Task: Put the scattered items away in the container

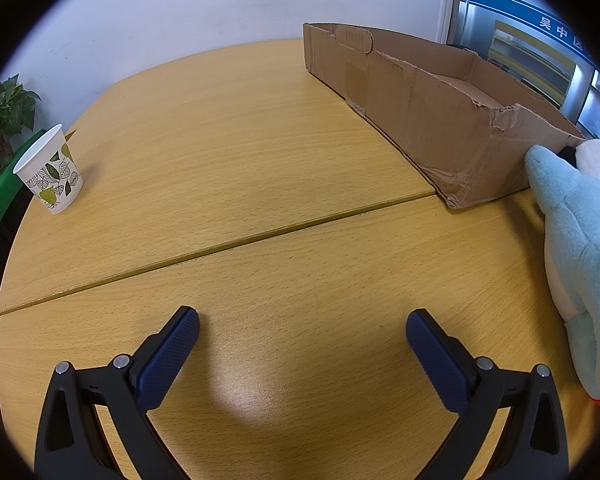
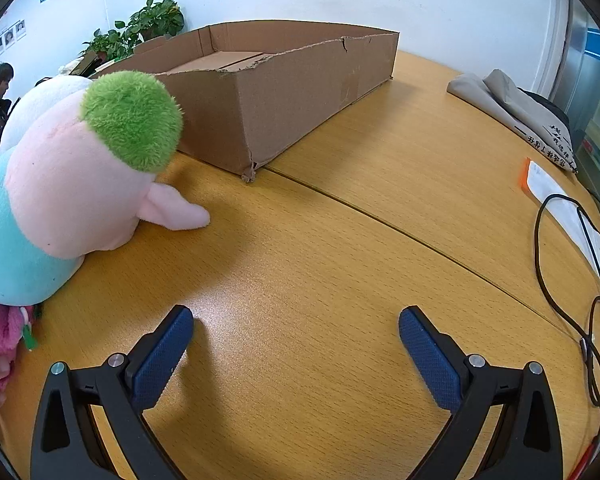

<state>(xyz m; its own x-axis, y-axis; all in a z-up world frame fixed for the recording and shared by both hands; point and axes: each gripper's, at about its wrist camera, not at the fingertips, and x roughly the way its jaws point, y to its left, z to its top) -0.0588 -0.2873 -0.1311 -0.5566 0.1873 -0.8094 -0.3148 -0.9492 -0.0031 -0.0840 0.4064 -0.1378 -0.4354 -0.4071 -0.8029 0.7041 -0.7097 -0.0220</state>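
Note:
A shallow open cardboard box (image 1: 432, 116) lies on the wooden table at the far right; in the right wrist view the box (image 2: 284, 96) is ahead, centre-left. A light blue and white plush toy (image 1: 580, 248) lies at the right edge, touching the box corner. A pink plush with a green tuft and blue shirt (image 2: 80, 176) lies left of the box, with a pink fluffy item (image 2: 0, 336) below it. A leaf-print paper cup (image 1: 50, 170) stands at the far left. My left gripper (image 1: 302, 326) is open and empty over bare table. My right gripper (image 2: 296, 324) is open and empty too.
A grey folded bag (image 2: 516, 112), an orange-edged white packet (image 2: 560, 208) and a black cable (image 2: 572, 280) lie on the table's right side. Potted plants (image 2: 140, 28) stand behind the box. A green chair edge (image 1: 0, 196) is at the left. A seam (image 1: 220, 244) crosses the table.

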